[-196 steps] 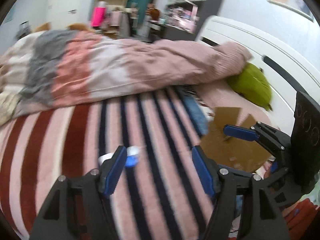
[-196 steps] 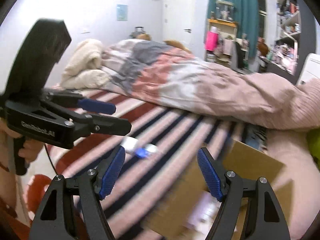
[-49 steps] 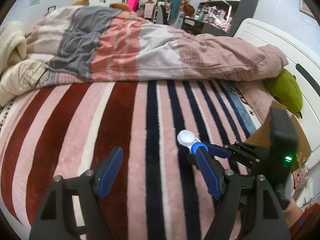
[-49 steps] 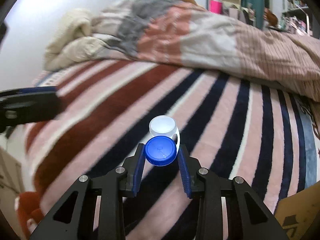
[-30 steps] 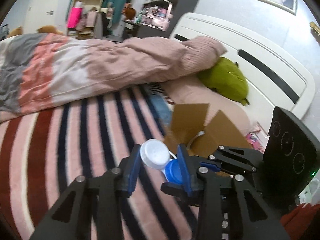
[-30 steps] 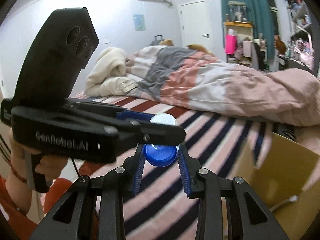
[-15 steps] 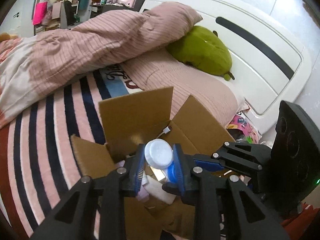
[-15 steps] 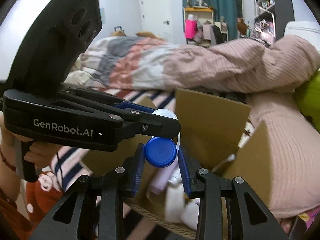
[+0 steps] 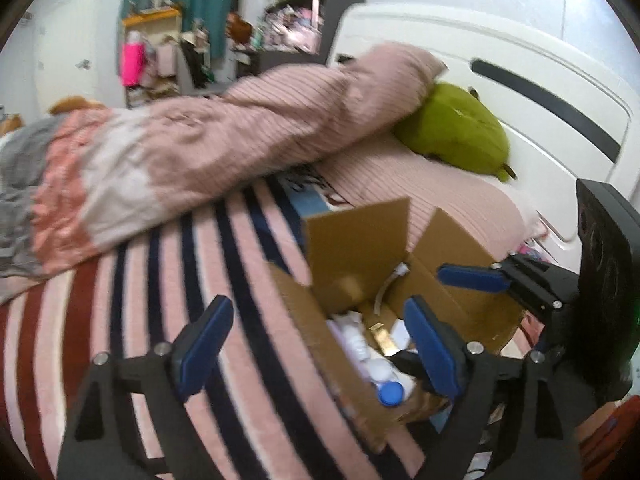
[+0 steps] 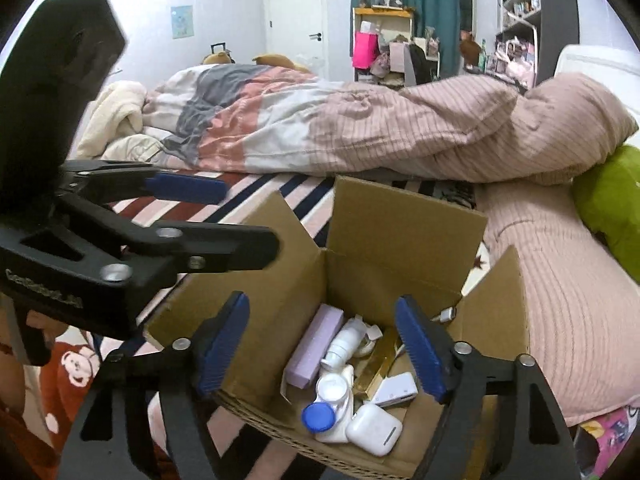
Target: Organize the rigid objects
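An open cardboard box (image 10: 404, 232) sits on the striped bed cover. The blue-and-white lens case (image 10: 326, 404) lies inside it near the front wall, also visible in the left wrist view (image 9: 386, 386). Around it lie a white earbud case (image 10: 374, 430), a purple box (image 10: 316, 346), a white bottle (image 10: 344, 342) and a gold bar (image 10: 378, 364). My right gripper (image 10: 322, 348) is open and empty just above the box. My left gripper (image 9: 316, 346) is open and empty over the box's left edge (image 9: 304, 312); it also shows in the right wrist view (image 10: 224, 216).
A bunched pink-and-grey duvet (image 10: 340, 132) lies across the bed behind the box. A green plush cushion (image 9: 456, 132) rests by the white headboard (image 9: 540, 80). Cluttered shelves (image 10: 516, 20) stand at the far wall. A red monkey-print cloth (image 10: 68, 364) lies at lower left.
Both grippers held the lens case together over the box; both have opened and the case now lies inside the box. The left gripper has shifted left.
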### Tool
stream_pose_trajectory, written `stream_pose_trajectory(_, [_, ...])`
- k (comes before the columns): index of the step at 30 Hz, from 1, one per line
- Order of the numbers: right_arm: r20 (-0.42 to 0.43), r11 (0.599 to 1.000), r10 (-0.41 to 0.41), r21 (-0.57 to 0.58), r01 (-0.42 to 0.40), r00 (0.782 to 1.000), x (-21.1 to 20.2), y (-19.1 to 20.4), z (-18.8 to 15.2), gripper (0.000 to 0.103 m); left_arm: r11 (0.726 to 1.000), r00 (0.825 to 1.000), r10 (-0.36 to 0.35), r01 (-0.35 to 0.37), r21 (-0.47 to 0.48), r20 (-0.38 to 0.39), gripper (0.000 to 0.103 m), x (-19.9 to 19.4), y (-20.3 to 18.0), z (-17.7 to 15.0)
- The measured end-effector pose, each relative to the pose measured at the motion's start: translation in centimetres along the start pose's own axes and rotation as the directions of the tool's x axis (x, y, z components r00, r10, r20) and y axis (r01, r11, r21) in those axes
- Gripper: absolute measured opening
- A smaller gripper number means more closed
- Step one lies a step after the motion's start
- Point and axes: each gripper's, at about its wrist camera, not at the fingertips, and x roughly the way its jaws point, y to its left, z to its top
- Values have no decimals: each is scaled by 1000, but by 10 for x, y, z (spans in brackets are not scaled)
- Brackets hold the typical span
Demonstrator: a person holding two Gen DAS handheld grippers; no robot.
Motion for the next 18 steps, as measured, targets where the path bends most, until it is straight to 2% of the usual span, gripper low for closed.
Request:
stream_pose_trajectory(2, [25,1000,1,-1,-1,1000,-5,4,5,84,999,999,42,-41,-26,34,85,-18,9,-5])
stream_pose_trajectory(6, [83,1000,4,-1,-4,997,-19,13,14,87,989,989,125,-118,-88,78,85,-44,28,-15])
stream_pose_trajectory(8, [121,1000,-3,1,3,993,-27,16,18,96,980,980,175,-165,-111,93,86,-55,36,-21])
stream_pose_trajectory(13, [186,1000,-13,-8,15,982,-41,24,20,96,958,961,253,-234,-163,109,86,-71,51,-34])
stream_pose_trajectory(18, [185,1000,-7,-12,9,983,-40,27,17,97,947,953,282,-259,-190,106,86,-78,60,-41])
